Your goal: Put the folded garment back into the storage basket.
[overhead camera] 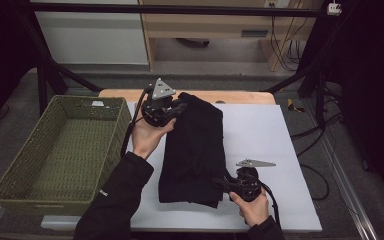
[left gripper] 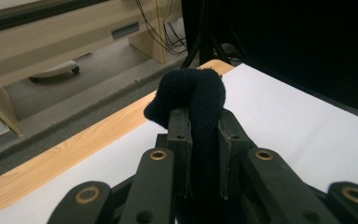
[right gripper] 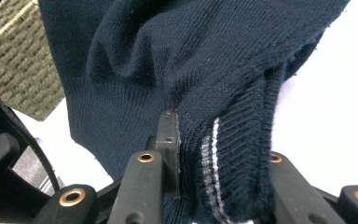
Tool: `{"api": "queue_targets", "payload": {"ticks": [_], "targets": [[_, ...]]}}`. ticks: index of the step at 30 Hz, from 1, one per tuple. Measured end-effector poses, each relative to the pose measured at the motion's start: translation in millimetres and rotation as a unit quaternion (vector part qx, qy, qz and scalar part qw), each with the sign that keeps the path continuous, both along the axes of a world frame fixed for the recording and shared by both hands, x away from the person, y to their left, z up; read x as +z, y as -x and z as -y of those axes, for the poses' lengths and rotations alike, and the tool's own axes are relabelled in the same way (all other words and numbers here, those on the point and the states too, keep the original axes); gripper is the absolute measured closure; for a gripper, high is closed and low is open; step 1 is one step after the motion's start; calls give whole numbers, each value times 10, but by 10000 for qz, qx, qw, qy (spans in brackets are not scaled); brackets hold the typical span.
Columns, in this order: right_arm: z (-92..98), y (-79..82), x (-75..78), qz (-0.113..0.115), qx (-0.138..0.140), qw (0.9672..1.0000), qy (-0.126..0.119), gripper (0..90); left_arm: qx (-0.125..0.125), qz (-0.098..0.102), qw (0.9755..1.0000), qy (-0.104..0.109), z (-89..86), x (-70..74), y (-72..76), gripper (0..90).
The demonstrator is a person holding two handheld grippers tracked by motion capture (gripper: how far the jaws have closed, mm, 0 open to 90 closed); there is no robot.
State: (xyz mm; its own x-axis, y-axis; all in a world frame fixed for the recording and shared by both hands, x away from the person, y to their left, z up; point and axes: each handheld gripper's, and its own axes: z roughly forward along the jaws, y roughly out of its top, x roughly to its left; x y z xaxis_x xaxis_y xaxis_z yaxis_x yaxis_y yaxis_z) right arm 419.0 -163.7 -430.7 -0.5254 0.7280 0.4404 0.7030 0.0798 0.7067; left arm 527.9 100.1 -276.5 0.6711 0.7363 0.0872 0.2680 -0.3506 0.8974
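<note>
Navy knit fills the gap between my right gripper's (right gripper: pixel 214 140) jaws: they are closed on the sweater's (overhead camera: pixel 195 145) ribbed hem, where a pale stripe runs through the ribbing. My left gripper (left gripper: pixel 204 135) is clamped just as tightly on a bunched fold at the garment's far end, the cloth bulging out above the pads.

As I judge it, the folding is done, since the sweater lies as a narrow folded strip on the white sheet (overhead camera: pixel 260 135). Both grips are made; what is left is the lift and the carry to the basket (overhead camera: pixel 15 165), which holds nothing yet.

From above, the sweater runs from 12 o'clock, where my left gripper (overhead camera: pixel 172 111) holds it, to 6 o'clock, where my right gripper (overhead camera: pixel 225 184) pinches its near corner from the 3 o'clock side. The basket stands at 9 o'clock, just beside the sheet's edge.
</note>
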Motion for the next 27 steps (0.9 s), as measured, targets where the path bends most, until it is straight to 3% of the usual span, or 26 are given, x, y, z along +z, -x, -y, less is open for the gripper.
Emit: {"api": "queue_targets", "payload": {"ticks": [6,27], "targets": [[-56,-15,80,96,57,9999,-32,726,72,123,9999,-54,-64,112,30,780],[-314,-88,307,317,257,9989,-208,726,321,218,9991,-151,-319,437,119,780]]}}
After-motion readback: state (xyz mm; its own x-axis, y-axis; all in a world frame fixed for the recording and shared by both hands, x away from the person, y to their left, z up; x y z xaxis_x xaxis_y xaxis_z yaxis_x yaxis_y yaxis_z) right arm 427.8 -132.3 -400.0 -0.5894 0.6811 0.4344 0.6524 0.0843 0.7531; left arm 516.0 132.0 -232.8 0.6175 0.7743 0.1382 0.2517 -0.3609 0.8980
